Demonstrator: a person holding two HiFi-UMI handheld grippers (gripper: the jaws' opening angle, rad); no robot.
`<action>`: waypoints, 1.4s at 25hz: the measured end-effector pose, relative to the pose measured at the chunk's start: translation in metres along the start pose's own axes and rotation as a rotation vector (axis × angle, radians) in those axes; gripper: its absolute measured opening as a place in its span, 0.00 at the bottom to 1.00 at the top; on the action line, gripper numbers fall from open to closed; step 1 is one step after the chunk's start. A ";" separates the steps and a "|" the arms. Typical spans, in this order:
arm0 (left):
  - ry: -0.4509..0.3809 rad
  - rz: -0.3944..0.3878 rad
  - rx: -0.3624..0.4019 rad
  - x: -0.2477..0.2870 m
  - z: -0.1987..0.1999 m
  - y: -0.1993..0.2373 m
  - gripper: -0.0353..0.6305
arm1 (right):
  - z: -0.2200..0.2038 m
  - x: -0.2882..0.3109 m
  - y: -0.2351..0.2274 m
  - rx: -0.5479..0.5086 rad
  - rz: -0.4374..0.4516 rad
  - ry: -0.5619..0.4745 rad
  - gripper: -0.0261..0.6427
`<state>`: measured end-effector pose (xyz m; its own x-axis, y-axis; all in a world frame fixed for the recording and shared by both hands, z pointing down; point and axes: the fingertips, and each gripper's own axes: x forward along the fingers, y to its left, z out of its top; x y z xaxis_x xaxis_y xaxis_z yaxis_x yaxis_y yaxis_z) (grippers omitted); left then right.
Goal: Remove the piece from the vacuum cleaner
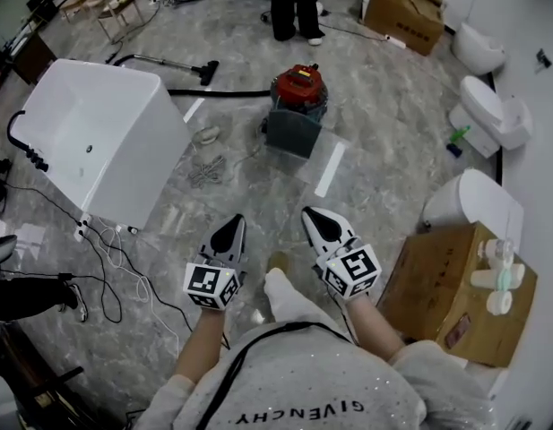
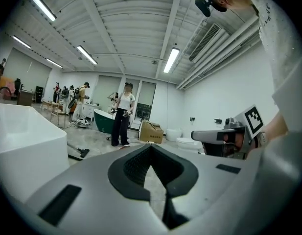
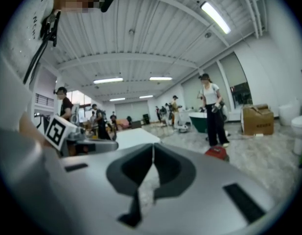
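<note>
Left gripper (image 1: 233, 231) and right gripper (image 1: 316, 225), both closed and empty, hang well short of the vacuum (image 1: 297, 97), whose light, bendy hose (image 1: 222, 93) probably pulls best at the cuff.

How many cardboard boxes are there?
2. The far cardboard box sits top right, beyond the vacuum cleaner; the near cardboard box is lower right. Others may be hidden.

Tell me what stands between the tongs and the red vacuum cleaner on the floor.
Nothing visible blocks the way: bare floor lies between the left tongs, the right tongs and the vacuum cleaner. A wire tangle and a pale strip lie off to either side.
</note>
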<state>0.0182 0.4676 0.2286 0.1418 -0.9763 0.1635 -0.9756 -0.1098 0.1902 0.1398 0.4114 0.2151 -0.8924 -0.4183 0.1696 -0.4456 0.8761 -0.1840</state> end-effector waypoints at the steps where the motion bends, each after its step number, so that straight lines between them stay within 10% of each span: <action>1: 0.004 -0.006 -0.001 0.009 0.002 0.004 0.09 | 0.001 0.006 -0.007 0.003 -0.005 0.004 0.06; 22: 0.026 -0.025 0.013 0.125 0.035 0.080 0.09 | 0.022 0.104 -0.085 0.043 -0.044 0.011 0.06; 35: 0.108 -0.238 0.051 0.252 0.046 0.124 0.09 | 0.022 0.158 -0.169 0.085 -0.255 0.065 0.06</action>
<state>-0.0751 0.1997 0.2491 0.3830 -0.8963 0.2233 -0.9193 -0.3462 0.1872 0.0727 0.1918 0.2519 -0.7452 -0.6041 0.2822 -0.6623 0.7198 -0.2079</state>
